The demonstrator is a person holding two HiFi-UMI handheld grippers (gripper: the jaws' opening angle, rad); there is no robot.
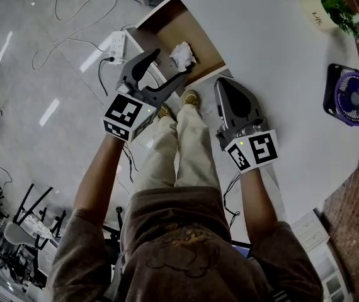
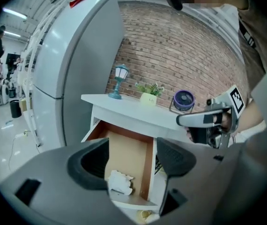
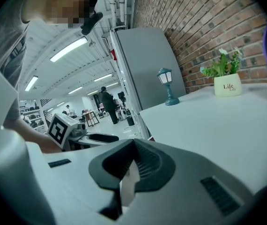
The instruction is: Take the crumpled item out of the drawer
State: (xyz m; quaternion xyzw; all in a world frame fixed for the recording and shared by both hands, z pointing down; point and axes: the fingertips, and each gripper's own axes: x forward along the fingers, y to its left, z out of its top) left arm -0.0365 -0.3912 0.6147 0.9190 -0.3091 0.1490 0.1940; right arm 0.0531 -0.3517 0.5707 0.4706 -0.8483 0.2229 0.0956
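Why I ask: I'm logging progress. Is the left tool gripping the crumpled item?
No, the left tool stands open with its pads off the crumpled item, which lies in the drawer.

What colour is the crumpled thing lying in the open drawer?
White. The crumpled item shows best in the head view.

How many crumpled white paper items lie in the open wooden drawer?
1. The crumpled white paper ball lies near the front of the open wooden drawer; the part under the white table is hidden.
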